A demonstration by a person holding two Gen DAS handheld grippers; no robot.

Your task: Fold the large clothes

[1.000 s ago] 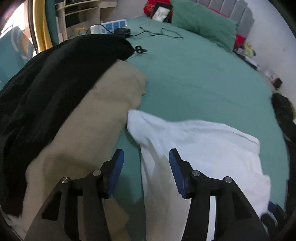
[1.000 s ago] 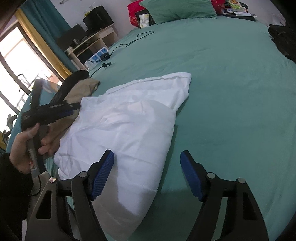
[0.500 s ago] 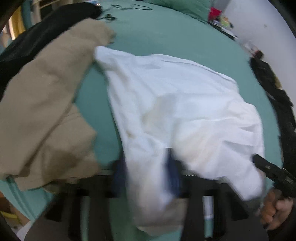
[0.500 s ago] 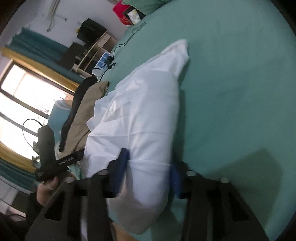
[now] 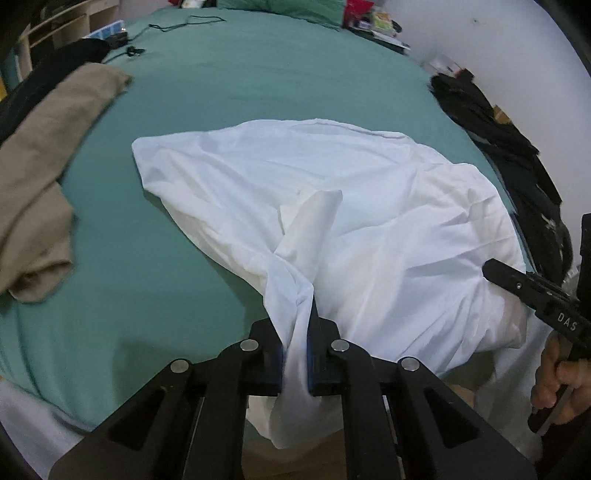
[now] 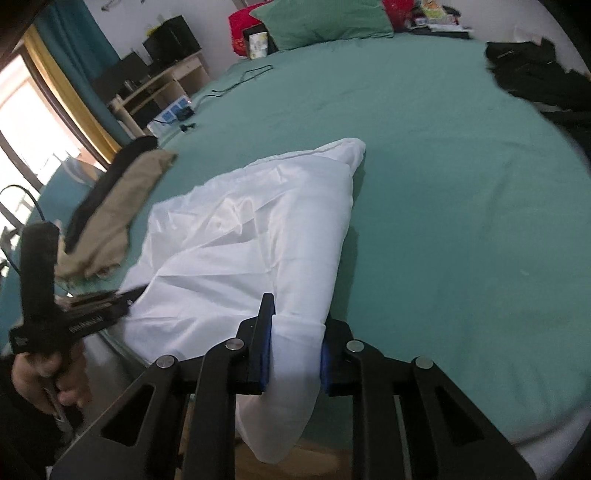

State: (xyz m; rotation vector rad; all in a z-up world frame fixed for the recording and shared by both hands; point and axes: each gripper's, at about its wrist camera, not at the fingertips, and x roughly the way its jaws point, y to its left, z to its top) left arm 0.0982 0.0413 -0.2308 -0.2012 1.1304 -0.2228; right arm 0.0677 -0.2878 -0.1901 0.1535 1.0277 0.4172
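Note:
A crumpled white garment [image 5: 369,206] lies on the green bed [image 5: 258,74], its near edge hanging over the bed's front. My left gripper [image 5: 295,332] has a twisted bunch of that edge between its blue pads, and its jaws are closing on it. In the right wrist view the white garment [image 6: 251,229] runs down into my right gripper [image 6: 295,332], whose jaws are closing on a thicker fold at the right corner. Each gripper also shows in the other's view, held by a hand: the right gripper [image 5: 495,269] and the left gripper [image 6: 122,295].
A beige garment [image 5: 44,155] and a black one [image 5: 55,62] lie at the bed's left side. Dark clothes [image 5: 498,140] are heaped along the right edge. A cable [image 5: 177,24] and a green pillow [image 6: 321,22] are at the far end, wooden shelves [image 6: 166,85] beyond.
Both grippers went from wide open to closed on the white garment's near edge. The left one moved right, off the beige garment. The cloth now bunches toward the front edge.

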